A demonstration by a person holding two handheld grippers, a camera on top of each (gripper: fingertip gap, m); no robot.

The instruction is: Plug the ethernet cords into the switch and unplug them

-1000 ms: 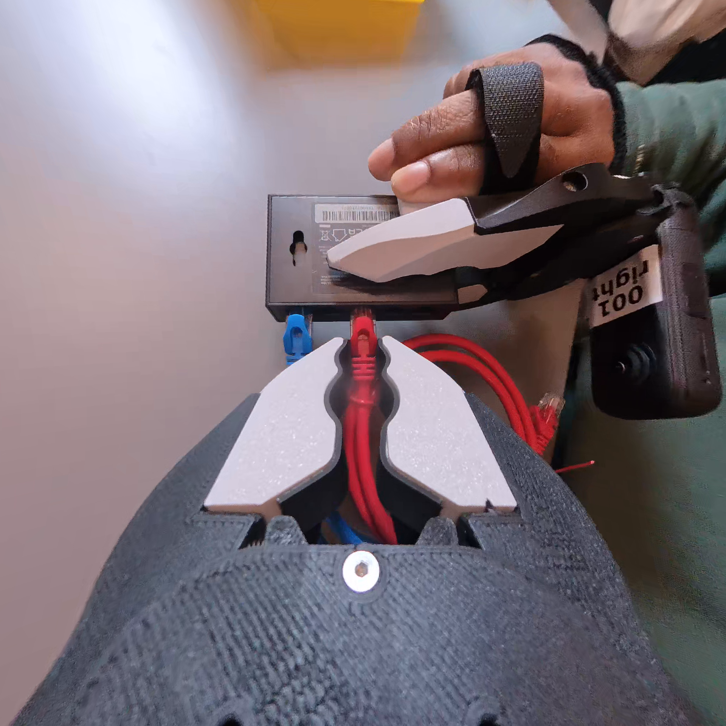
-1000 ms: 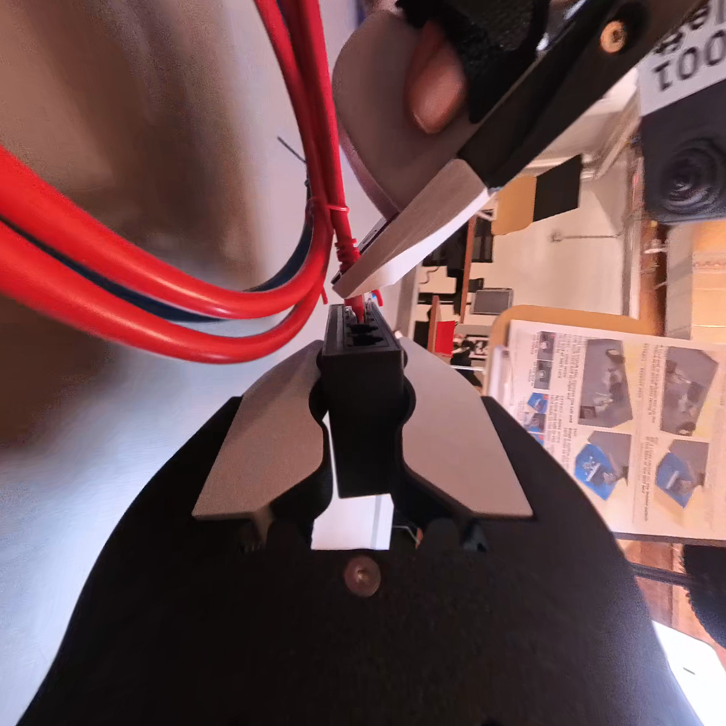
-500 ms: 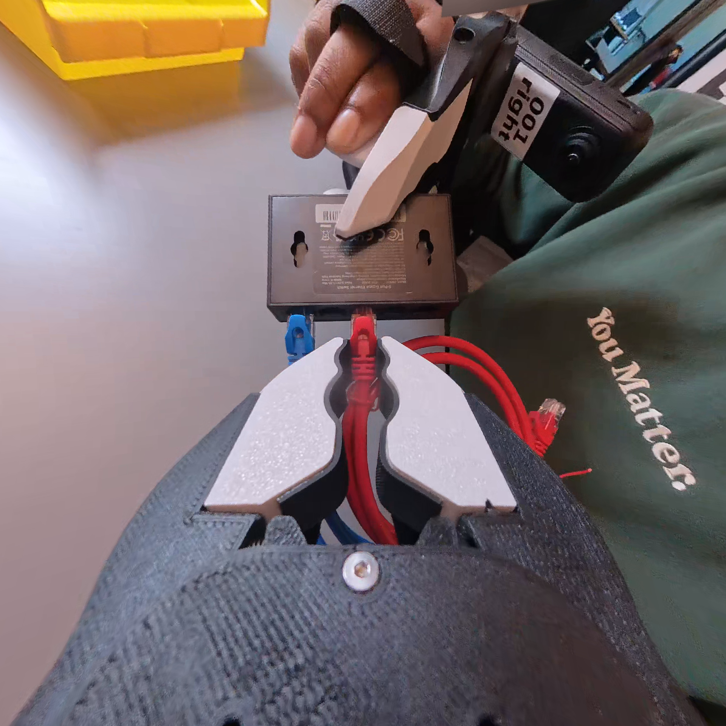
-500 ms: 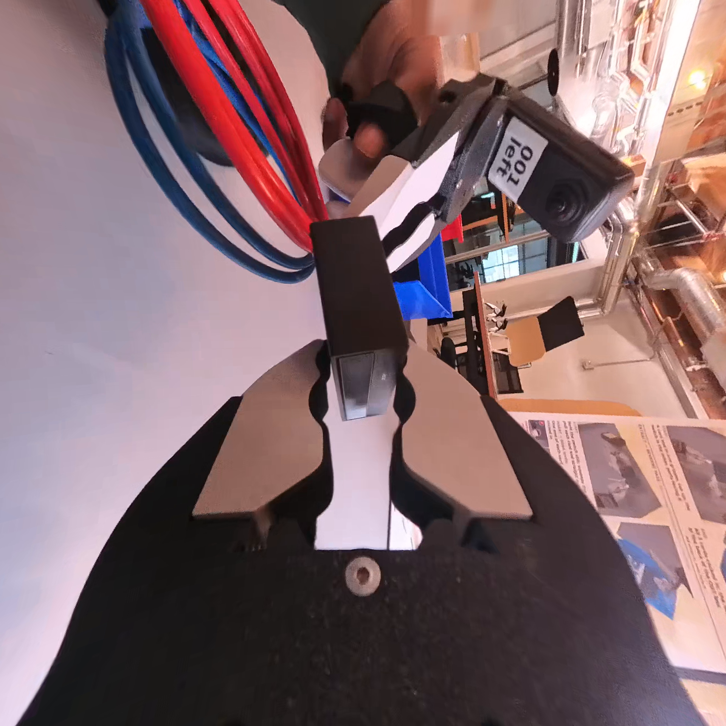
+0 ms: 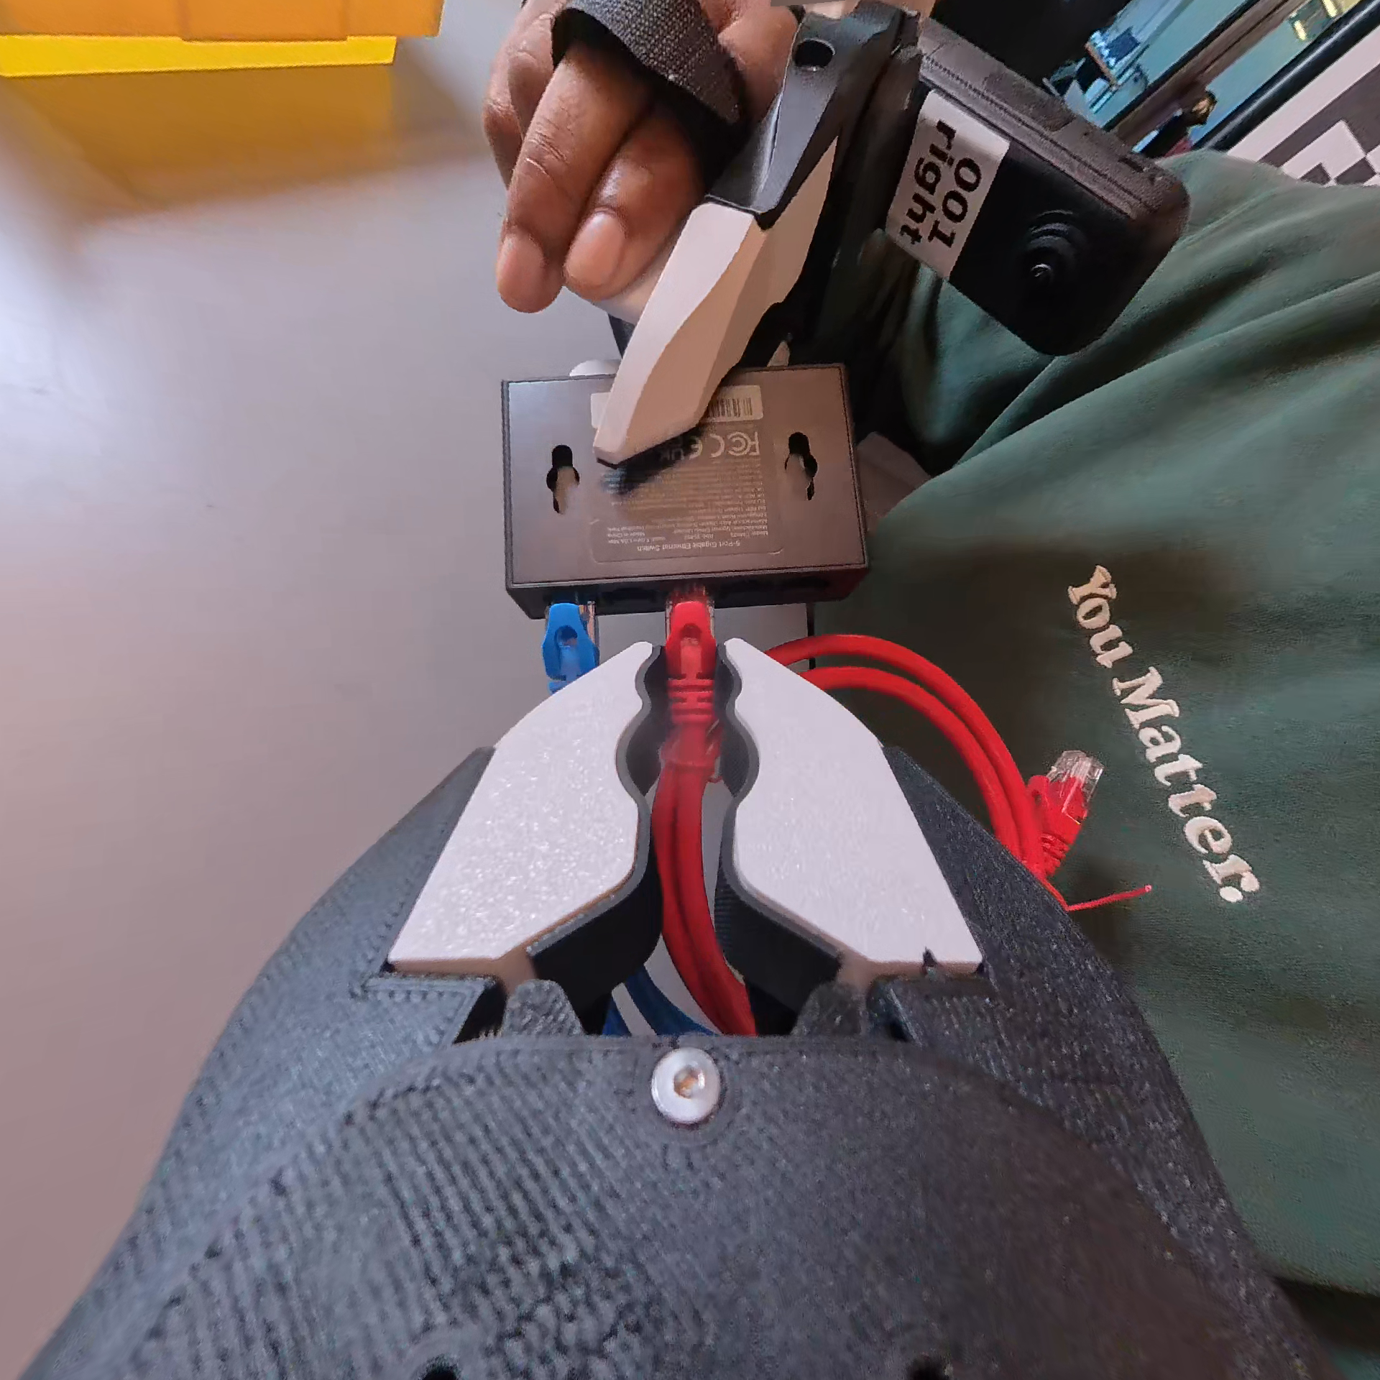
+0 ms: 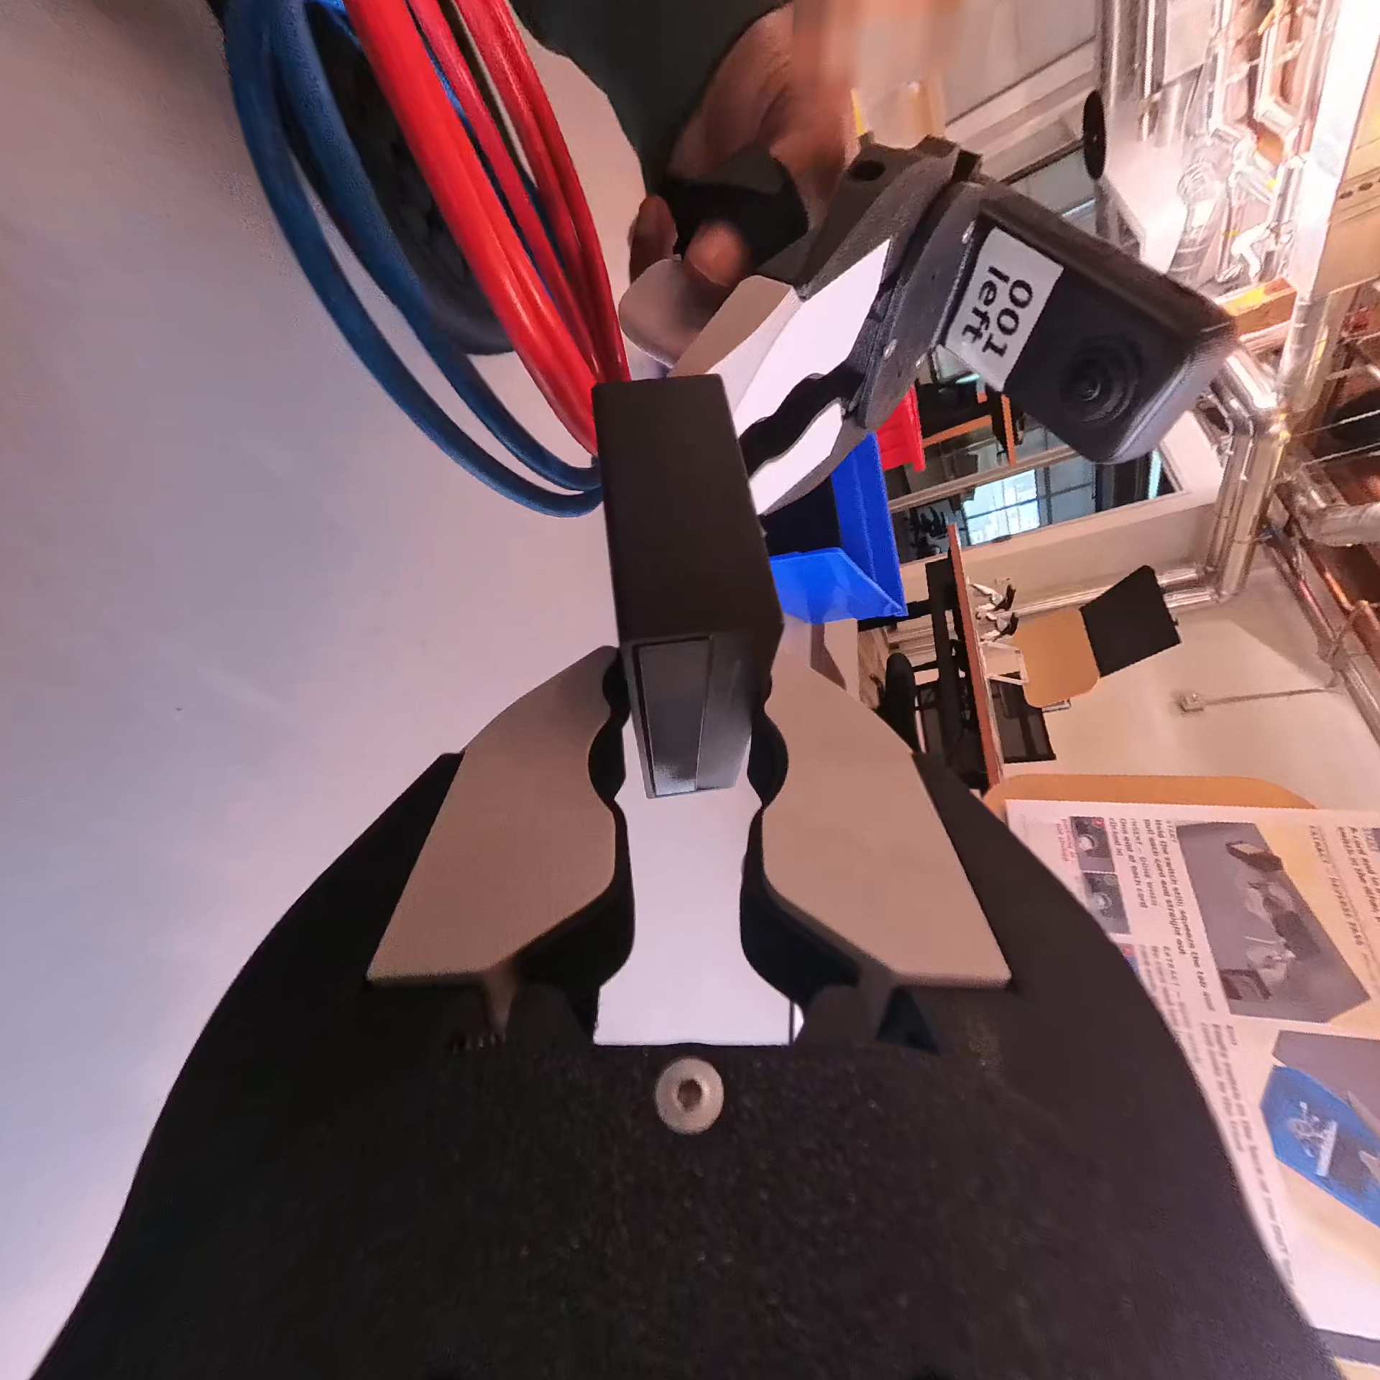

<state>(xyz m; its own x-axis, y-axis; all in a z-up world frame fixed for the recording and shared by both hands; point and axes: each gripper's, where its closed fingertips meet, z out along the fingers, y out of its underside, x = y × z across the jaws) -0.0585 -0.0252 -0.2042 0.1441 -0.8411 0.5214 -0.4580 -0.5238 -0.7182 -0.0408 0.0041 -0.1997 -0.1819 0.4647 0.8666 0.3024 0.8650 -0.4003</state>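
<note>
The black switch (image 5: 683, 515) is held underside up above the table. A blue plug (image 5: 567, 642) sits in its left-end port and a red plug (image 5: 691, 657) in a middle port. My left gripper (image 5: 688, 653) is shut on the red plug's boot, just short of the port. My right gripper (image 6: 691, 672) is shut on the switch (image 6: 679, 523) at the edge away from the ports; one of its fingers (image 5: 657, 388) lies across the underside. Red cords (image 6: 485, 187) and blue cords (image 6: 336, 261) loop behind. The left gripper's fingers (image 6: 791, 388) show beyond the switch.
A loose red connector (image 5: 1068, 791) hangs at the right against the person's green sweatshirt (image 5: 1120, 597). A yellow bin (image 5: 209, 30) stands at the far left. A blue bin (image 6: 844, 552) and a printed sheet (image 6: 1195, 933) lie to the right. My hands' fingertips stand some 4 cm from each other.
My right gripper swung from the switch's side round to its back edge, still holding it. My left gripper stayed shut on the red plug. Both plugs stayed in their ports.
</note>
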